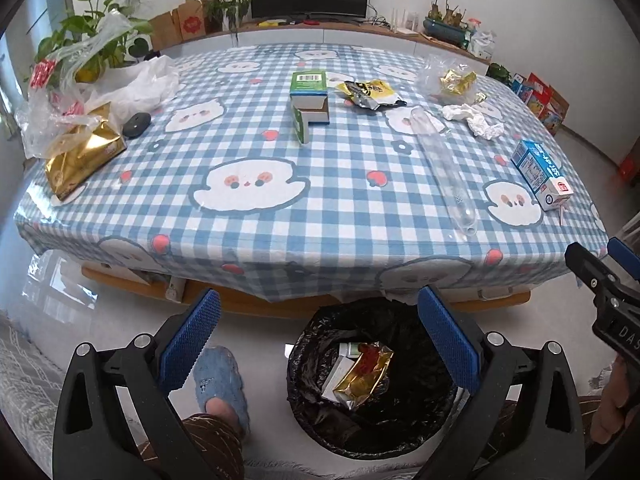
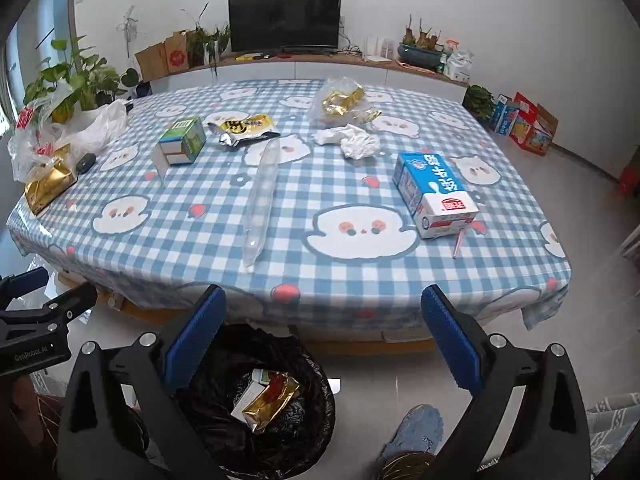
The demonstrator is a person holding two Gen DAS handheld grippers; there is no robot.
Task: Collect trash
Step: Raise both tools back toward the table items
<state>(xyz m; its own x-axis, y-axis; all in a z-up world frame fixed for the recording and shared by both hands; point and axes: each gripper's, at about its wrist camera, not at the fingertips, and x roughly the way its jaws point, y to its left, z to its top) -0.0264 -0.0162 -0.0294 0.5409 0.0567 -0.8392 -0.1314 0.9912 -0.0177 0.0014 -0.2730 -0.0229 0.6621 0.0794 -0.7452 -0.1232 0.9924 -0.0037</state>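
While both claws, left and right, hang wide and empty above the bin, which already holds some wrappers, the milk carton on the counter looks the likely next reach, tissue beyond

1. A bin stands on the floor before the table, holding a wrapper atop a box.
2. On the table, a milk carton lies right of a long plastic tube.
3. Crumpled tissue lies behind the carton.
4. A small box sits left of the tube.
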